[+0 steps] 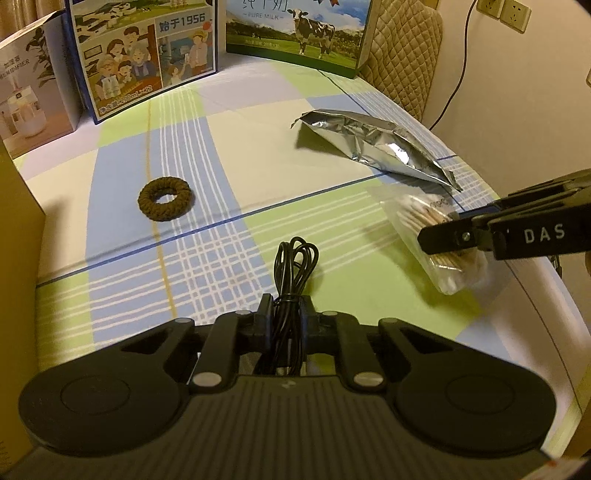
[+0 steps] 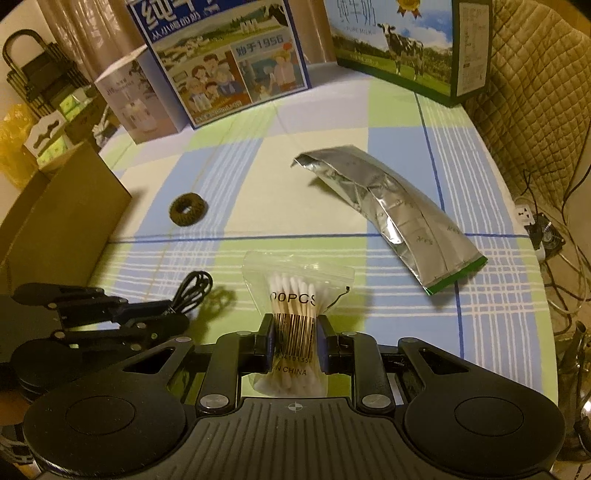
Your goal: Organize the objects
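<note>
My left gripper (image 1: 287,314) is shut on a coiled black cable (image 1: 295,266), whose loops stick out ahead of the fingers above the checked tablecloth. My right gripper (image 2: 295,338) is shut on a clear bag of cotton swabs (image 2: 295,291), pinched at its barcode. In the left wrist view the right gripper (image 1: 439,236) comes in from the right with the swab bag (image 1: 417,214). The right wrist view shows the left gripper (image 2: 166,314) with the cable (image 2: 194,286) at lower left. A brown braided ring (image 1: 165,198) (image 2: 188,209) and a crumpled silver foil pouch (image 1: 376,144) (image 2: 391,218) lie on the cloth.
Two milk cartons (image 1: 144,55) (image 1: 299,33) and a white humidifier box (image 1: 33,85) stand along the table's far edge. A brown cardboard box (image 2: 62,210) stands at the left. A quilted chair back (image 2: 528,92) and floor cables (image 2: 550,236) are past the right edge.
</note>
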Available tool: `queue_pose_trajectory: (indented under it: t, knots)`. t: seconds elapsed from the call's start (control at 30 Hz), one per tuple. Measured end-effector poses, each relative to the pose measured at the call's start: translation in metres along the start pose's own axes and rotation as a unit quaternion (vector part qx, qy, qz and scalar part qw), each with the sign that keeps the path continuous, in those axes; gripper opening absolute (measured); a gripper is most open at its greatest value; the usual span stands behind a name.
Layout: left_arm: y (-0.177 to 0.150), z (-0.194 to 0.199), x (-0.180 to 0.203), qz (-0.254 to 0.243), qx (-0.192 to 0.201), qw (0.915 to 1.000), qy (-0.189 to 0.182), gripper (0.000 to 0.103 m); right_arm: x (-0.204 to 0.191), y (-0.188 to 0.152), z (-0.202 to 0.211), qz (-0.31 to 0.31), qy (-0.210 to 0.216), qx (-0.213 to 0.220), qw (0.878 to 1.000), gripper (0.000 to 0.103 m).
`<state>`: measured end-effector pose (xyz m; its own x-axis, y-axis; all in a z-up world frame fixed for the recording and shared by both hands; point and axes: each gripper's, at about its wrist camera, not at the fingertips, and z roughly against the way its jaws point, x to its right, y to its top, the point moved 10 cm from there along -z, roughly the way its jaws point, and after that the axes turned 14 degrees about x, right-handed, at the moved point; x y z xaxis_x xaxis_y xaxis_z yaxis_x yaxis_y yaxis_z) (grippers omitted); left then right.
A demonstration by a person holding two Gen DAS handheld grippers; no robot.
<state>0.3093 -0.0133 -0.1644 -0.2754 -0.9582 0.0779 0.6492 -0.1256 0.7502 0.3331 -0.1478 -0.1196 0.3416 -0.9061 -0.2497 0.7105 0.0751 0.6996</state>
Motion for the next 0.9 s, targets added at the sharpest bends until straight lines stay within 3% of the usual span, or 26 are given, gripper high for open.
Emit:
queue_pose_trajectory:
  t: [0.57, 0.9]
  knots:
    - [0.002, 0.079, 0.007, 0.033, 0.041, 0.9986, -0.001, 0.010, -0.044, -0.023, 0.056, -0.005, -0.011, 0.047, 0.999, 0.019]
    - [-0.030, 0.149, 0.014, 0.103, 0.071, 0.9921, 0.010, 0.010, -0.074, -0.055, 0.100, -0.016, -0.012, 0.066, 0.998, 0.019]
